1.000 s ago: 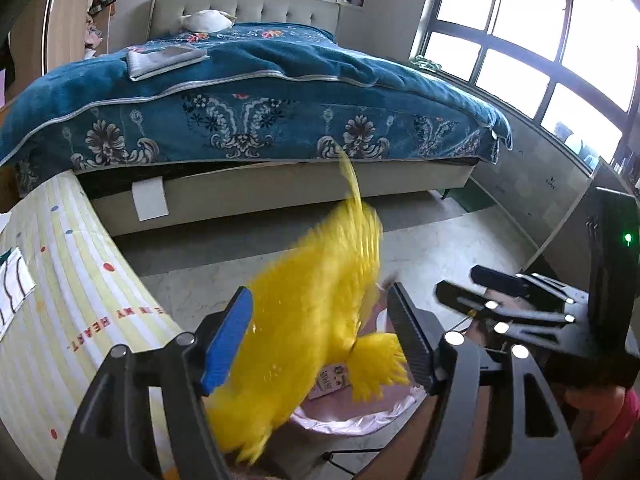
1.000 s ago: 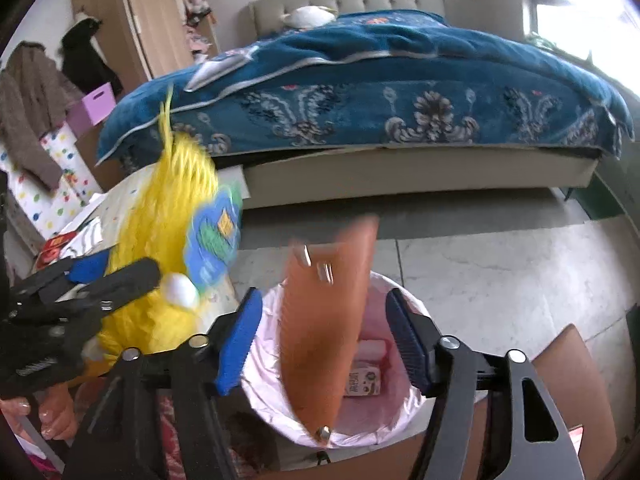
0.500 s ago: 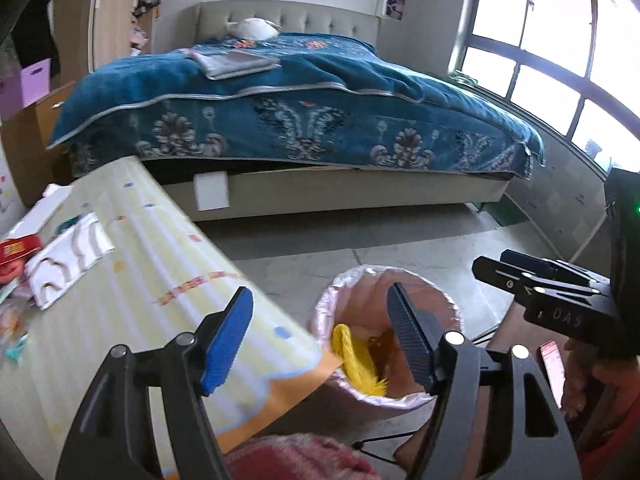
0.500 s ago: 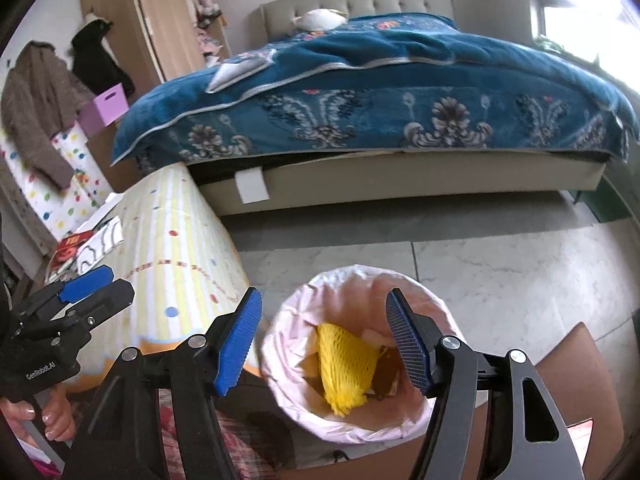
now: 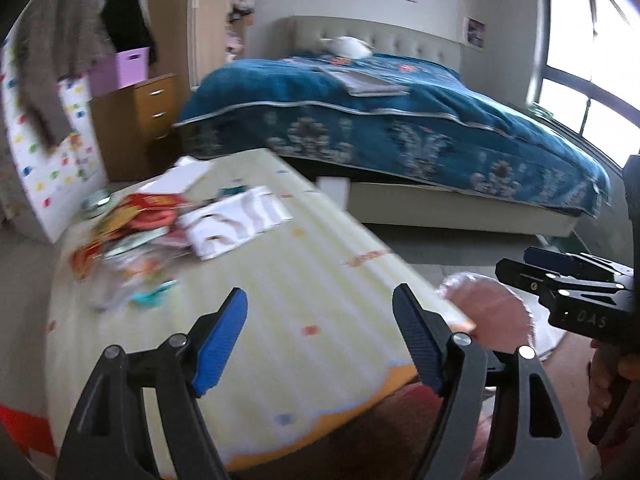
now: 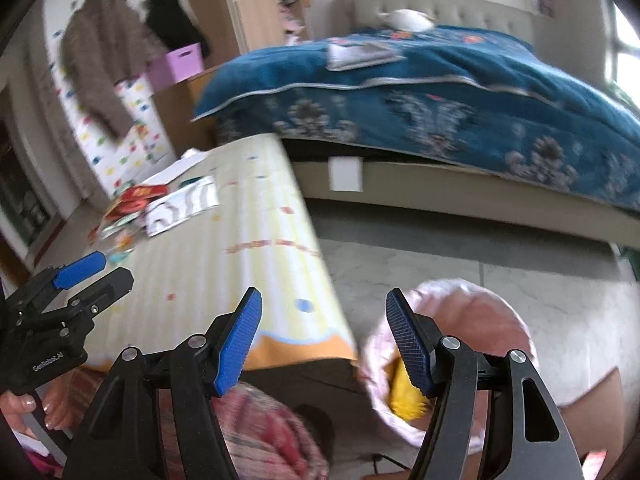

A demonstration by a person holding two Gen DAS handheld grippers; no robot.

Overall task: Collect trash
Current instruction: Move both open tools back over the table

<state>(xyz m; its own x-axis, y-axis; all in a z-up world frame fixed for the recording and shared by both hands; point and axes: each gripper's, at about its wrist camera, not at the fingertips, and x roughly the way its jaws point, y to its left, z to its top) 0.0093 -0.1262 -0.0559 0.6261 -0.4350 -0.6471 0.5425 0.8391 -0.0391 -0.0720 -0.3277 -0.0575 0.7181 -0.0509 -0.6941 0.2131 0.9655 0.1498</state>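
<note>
The left gripper [image 5: 320,320] hangs over the near end of the surface [image 5: 280,292], a pale yellow striped cloth with an orange border. Its jaws have just been opening and stand wide apart with nothing between them. The right gripper [image 6: 324,328] also has its jaws apart and empty; it tilts down over the corner of the surface, with the trash bin [image 6: 492,312] just to its right on the floor. The bin is lined with a pink bag, and a yellow net [image 6: 404,396] lies inside it, partly hidden behind the right jaw.

Writing: seen from the right wrist, the left gripper's black body carries white lettering that is too blurred to read surely; seen from the left wrist, the right gripper's body shows the letters "DAS". A line of red lettering on the cloth is smeared and unreadable.

A hand [image 6: 24,408] grips the left gripper's handle at the lower left edge of the right wrist view.

Farther along the surface, near its far left end, lies a heap of trash [image 5: 132,232]: red and orange wrappers, a white printed sheet, and clear and teal bits, all blurred. Beyond stand a wooden drawer unit [image 5: 140,120] with a pink box on it, and the bed [image 5: 400,128] under a blue patterned cover.
</note>
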